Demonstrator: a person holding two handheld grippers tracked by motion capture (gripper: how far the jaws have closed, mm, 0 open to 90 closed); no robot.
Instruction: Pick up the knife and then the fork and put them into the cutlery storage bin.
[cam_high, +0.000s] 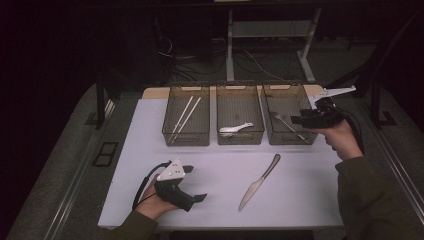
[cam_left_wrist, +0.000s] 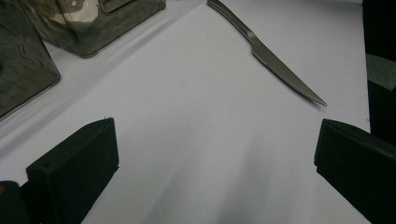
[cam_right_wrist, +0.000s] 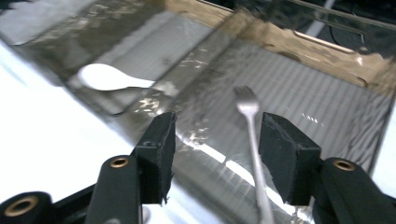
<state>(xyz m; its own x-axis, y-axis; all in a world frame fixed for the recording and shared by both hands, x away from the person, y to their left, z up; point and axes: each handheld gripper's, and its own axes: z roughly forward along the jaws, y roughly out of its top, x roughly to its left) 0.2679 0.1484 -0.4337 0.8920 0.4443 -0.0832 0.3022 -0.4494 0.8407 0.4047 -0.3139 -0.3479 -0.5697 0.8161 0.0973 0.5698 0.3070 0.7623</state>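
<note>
The right gripper (cam_high: 299, 119) is hovering over the right-hand bin (cam_high: 290, 137), jaws standing partly apart and gripping nothing; its pads are pressing on no object. The fork (cam_right_wrist: 254, 154) is lying on that bin's floor, below and between the jaws in the right gripper view, apparently deposited. The middle bin (cam_high: 240, 135), just left of the right-hand bin, is holding a white spoon (cam_high: 235, 129); the far-left bin (cam_high: 186, 137) is holding chopsticks (cam_high: 185, 116).

The left gripper (cam_high: 197, 184) is resting on the white table (cam_high: 310, 200), well in front of the right-hand bin, jaws wide and empty. The knife (cam_high: 260, 181) is lying loose on the table, in front of that bin, and appears to be the remaining item.

Risk: withdrawing low, the right gripper could be clipping the bin wall and shifting the bin. A thin, flat knife could be slipping from the pads during pickup.

The right gripper view is revealing the fork's tines and its clearance from the pads; the high view is supplying the whole layout. The left gripper view is showing the serrated blade edge.
</note>
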